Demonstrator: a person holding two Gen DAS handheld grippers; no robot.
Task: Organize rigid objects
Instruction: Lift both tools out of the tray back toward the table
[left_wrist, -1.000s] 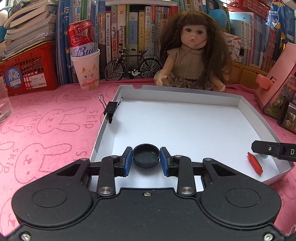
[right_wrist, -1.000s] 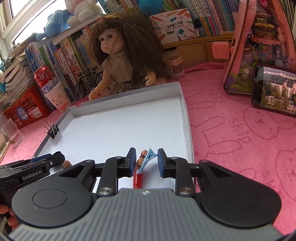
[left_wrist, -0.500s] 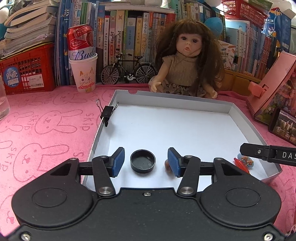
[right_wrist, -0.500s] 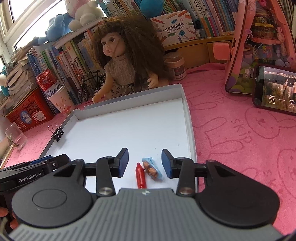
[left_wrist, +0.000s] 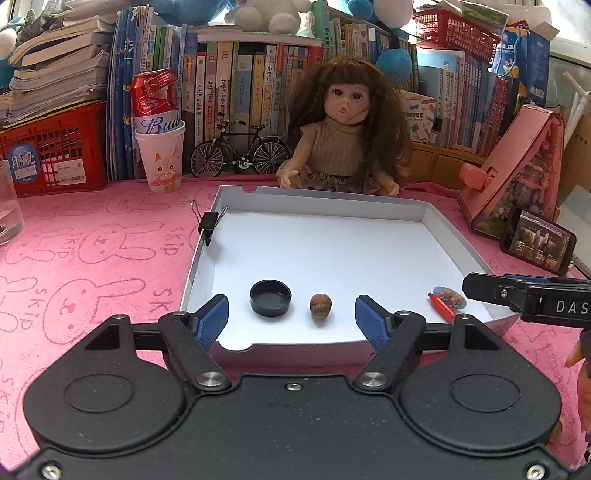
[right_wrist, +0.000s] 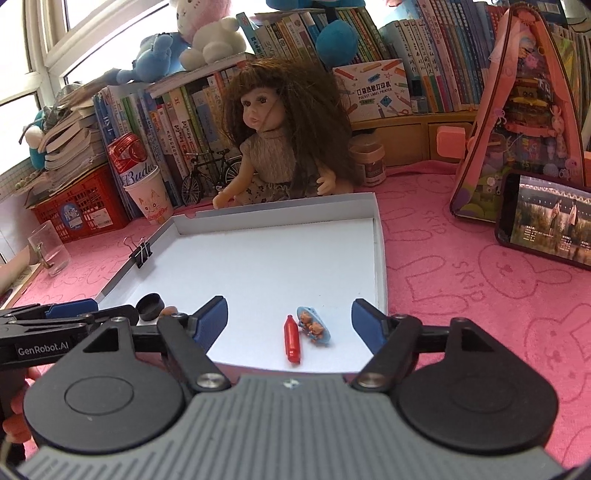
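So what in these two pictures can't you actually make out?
- Right wrist view: the brown nut is mostly hidden behind the left gripper.
- Left wrist view: the blue clip is too small to read its decoration.
- Left wrist view: the right gripper is cut off by the right edge.
- Both views: the tray's near rim is hidden behind the gripper bodies.
- Left wrist view: the glass is cut off by the left edge.

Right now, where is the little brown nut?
In the left wrist view the small brown nut lies in the shallow white cardboard tray, near its front edge, just right of the round black plastic cap.
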